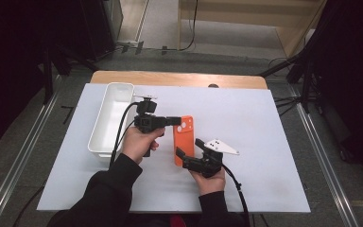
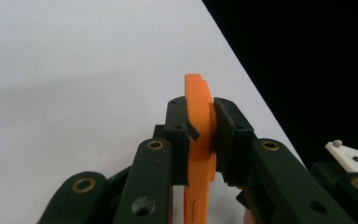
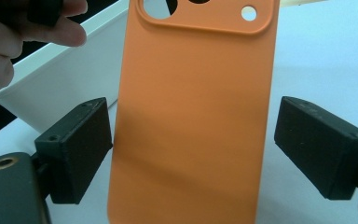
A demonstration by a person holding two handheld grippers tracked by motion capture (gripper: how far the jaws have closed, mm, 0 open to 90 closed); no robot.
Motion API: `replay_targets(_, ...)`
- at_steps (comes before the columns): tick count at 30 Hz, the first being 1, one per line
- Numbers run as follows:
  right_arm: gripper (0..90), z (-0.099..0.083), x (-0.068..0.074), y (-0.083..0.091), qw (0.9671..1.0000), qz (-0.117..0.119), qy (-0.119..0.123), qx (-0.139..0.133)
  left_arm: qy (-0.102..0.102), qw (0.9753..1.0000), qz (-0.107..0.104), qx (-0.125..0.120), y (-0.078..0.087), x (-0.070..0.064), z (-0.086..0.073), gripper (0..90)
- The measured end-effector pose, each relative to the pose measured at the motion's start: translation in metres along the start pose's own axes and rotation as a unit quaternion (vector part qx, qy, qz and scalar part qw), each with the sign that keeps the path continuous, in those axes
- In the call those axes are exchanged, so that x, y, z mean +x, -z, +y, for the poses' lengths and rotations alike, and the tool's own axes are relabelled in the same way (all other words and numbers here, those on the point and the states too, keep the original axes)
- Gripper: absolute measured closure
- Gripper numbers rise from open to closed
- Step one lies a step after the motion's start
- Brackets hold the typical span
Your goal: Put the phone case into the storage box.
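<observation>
White sheet covers the table [image 1: 264, 142], dark studio floor around it. Left gripper [image 1: 182, 121] is clamped on the top end of the orange rubbery phone case with camera cutouts [image 1: 184, 142]; the left gripper view shows both pads pinching the case edge-on [image 2: 199, 121], so it's gripped across its thickness, probably to lift it off the sheet or keep it steady. Right gripper [image 1: 189, 149] sits at the case's lower end with jaws spread wide, the case [image 3: 191, 121] between the pads without contact on either side; looks lined up for a second grip across the width. Case is mid-table, just right of the long white rectangular plastic bin [image 1: 111, 118]. Bin looks empty as far as its interior shows; likely where the case goes.
</observation>
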State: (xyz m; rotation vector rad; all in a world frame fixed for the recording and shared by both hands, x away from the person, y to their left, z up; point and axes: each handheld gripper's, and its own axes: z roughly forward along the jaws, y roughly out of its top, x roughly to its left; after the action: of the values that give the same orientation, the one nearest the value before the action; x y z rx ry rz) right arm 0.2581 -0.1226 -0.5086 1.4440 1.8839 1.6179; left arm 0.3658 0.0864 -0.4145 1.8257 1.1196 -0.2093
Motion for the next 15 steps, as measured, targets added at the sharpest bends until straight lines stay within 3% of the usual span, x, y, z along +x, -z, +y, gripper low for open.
replay_targets(3, 9.9, 0.004, 0.001, 0.002, 0.9998, 0.018, -0.005, 0.008, -0.018, 0.9998, 0.01, -0.001, 0.001, -0.003, 0.003, 76.8)
replay_targets(10, 11.5, 0.02, 0.003, 0.006, 0.9985, 0.031, 0.009, 0.044, -0.059, 0.9979, 0.023, -0.014, 0.006, -0.01, 0.004, 76.7)
replay_targets(15, 12.4, 0.027, -0.001, 0.005, 0.9955, 0.052, 0.021, 0.076, -0.08, 0.9965, 0.022, -0.01, 0.012, -0.013, 0.007, 76.8)
